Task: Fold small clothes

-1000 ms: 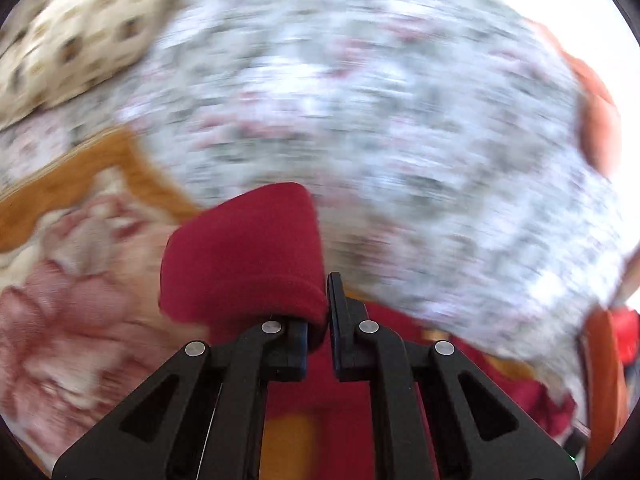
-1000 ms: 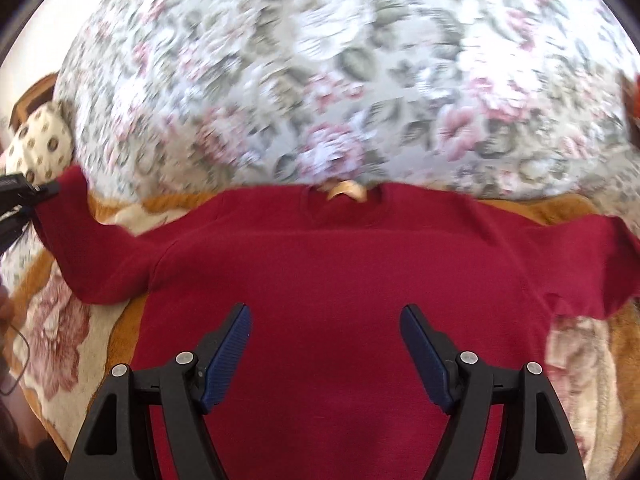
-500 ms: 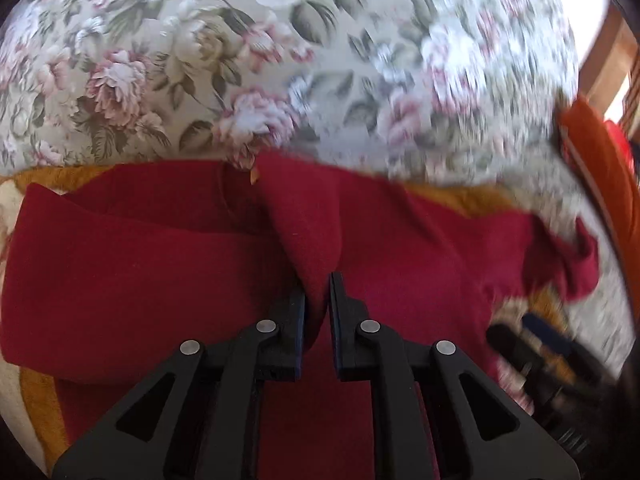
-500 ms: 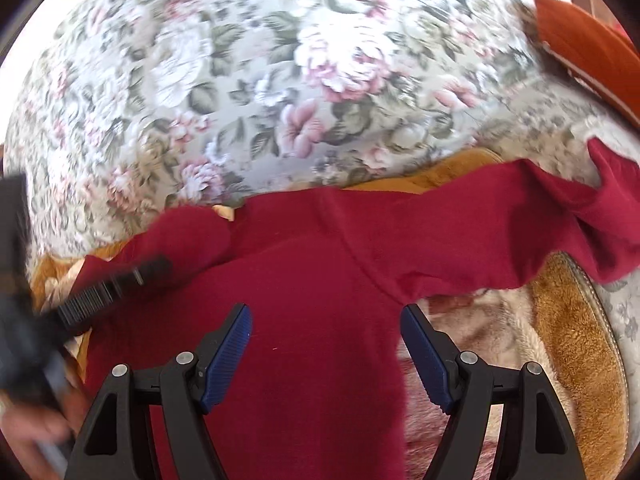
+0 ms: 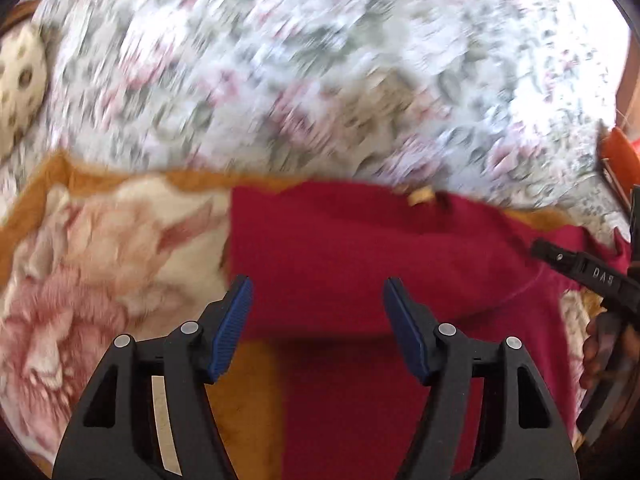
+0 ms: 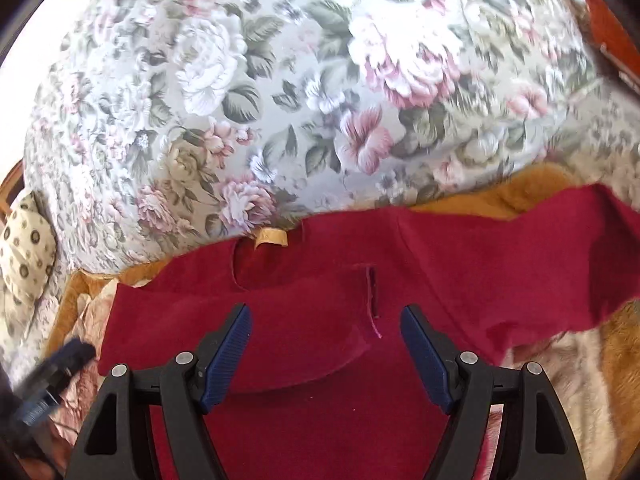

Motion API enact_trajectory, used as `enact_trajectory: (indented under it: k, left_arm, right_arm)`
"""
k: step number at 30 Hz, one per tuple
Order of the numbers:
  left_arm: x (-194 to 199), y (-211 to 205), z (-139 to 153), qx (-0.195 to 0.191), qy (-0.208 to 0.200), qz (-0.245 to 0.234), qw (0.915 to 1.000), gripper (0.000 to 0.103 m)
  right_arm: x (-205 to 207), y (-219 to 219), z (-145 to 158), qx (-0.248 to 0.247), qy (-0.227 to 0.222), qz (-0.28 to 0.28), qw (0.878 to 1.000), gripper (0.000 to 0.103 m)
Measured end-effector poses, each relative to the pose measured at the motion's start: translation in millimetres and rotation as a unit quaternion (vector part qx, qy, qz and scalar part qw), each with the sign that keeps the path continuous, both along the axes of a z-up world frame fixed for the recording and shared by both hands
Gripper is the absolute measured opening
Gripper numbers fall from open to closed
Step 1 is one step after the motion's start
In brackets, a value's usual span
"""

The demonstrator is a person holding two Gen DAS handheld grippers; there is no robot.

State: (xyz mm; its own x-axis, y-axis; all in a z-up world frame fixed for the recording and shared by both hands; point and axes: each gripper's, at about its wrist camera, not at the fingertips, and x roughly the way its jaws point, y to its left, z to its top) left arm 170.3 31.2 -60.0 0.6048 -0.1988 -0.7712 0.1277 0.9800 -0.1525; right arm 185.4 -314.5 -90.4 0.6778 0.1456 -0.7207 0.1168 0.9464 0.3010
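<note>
with one sleeve (image 6: 240,328) already folded across the red sweater (image 6: 320,420) at centre frame, both the left gripper (image 5: 316,320) and right gripper (image 6: 326,344) hang open and empty; the sleeve at right (image 6: 560,264) and the body folds look left to do.

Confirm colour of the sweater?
Dark red sweater, plain with no print; clearest in the right wrist view.

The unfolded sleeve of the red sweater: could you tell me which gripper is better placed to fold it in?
Right, probably: the right gripper hangs open nearer that spread sleeve, while the left gripper is over the folded side.
</note>
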Motion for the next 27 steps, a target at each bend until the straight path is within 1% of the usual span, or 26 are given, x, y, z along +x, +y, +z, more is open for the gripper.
enact_trajectory:
  k: [1, 2, 4, 6, 8, 9, 11, 12, 13, 14, 15, 16, 18, 19, 21, 23, 24, 27]
  left_arm:
    - [-2, 5, -5, -0.006, 0.007, 0.005, 0.9999, 0.068]
    - [-5, 10, -10, -0.012, 0.011, 0.010, 0.9998, 0.068]
    - [-7, 13, -15, -0.014, 0.012, 0.014, 0.9997, 0.068]
    - [-8, 14, -16, -0.013, 0.008, 0.015, 0.9998, 0.068]
    - [-3, 13, -16, -0.011, 0.005, 0.020, 0.9997, 0.068]
    - [0, 14, -18, -0.012, 0.007, 0.023, 0.9996, 0.068]
    - [6, 15, -23, -0.013, 0.016, 0.030, 0.9993, 0.068]
    - [7, 16, -24, -0.014, 0.017, 0.033, 0.9992, 0.068]
    - [7, 17, -24, -0.013, 0.017, 0.036, 0.9991, 0.068]
    - [9, 20, -22, -0.010, 0.015, 0.040, 0.9990, 0.068]
    - [10, 22, -20, -0.009, 0.011, 0.044, 0.9989, 0.068]
    - [11, 26, -17, -0.009, 0.005, 0.051, 0.9986, 0.068]
    - [16, 33, -9, -0.015, -0.004, 0.067, 0.9976, 0.068]
    - [17, 35, -6, -0.017, -0.008, 0.070, 0.9974, 0.068]
    - [20, 35, -3, -0.016, -0.014, 0.071, 0.9973, 0.068]
    - [21, 30, -4, -0.011, -0.015, 0.066, 0.9976, 0.068]
    - [23, 25, -8, -0.007, -0.013, 0.063, 0.9979, 0.068]
    - [27, 9, -22, 0.005, -0.006, 0.055, 0.9985, 0.068]
  right_arm:
    - [2, 0, -7, -0.010, 0.020, -0.006, 1.000, 0.075]
    - [1, 0, -11, -0.015, 0.026, -0.008, 1.000, 0.075]
    - [-2, -1, -11, -0.040, 0.010, -0.013, 0.999, 0.075]
    - [2, 1, -4, -0.085, -0.008, -0.006, 0.996, 0.075]
    - [11, -5, -2, -0.117, -0.004, -0.020, 0.993, 0.075]
    - [17, -9, -4, -0.118, 0.001, -0.030, 0.993, 0.075]
    - [33, -15, -16, -0.105, 0.025, -0.023, 0.994, 0.073]
    - [43, -15, -28, -0.089, 0.047, -0.004, 0.995, 0.066]
    - [47, -13, -34, -0.068, 0.052, 0.016, 0.996, 0.028]
    - [51, -10, -37, -0.039, 0.052, 0.042, 0.997, 0.008]
    - [53, -3, -33, -0.040, 0.048, 0.055, 0.997, 0.007]
    - [52, 2, -24, -0.054, 0.031, 0.062, 0.996, 0.007]
    - [47, 6, 9, -0.064, -0.030, 0.072, 0.995, 0.007]
    - [43, 1, 26, -0.062, -0.056, 0.060, 0.995, 0.007]
    - [34, -15, 49, -0.066, -0.089, 0.023, 0.994, 0.007]
    - [26, -26, 51, -0.090, -0.091, -0.009, 0.992, 0.007]
    - [24, -31, 44, -0.109, -0.083, -0.023, 0.990, 0.007]
    - [30, -39, 11, -0.132, -0.046, -0.040, 0.989, 0.007]
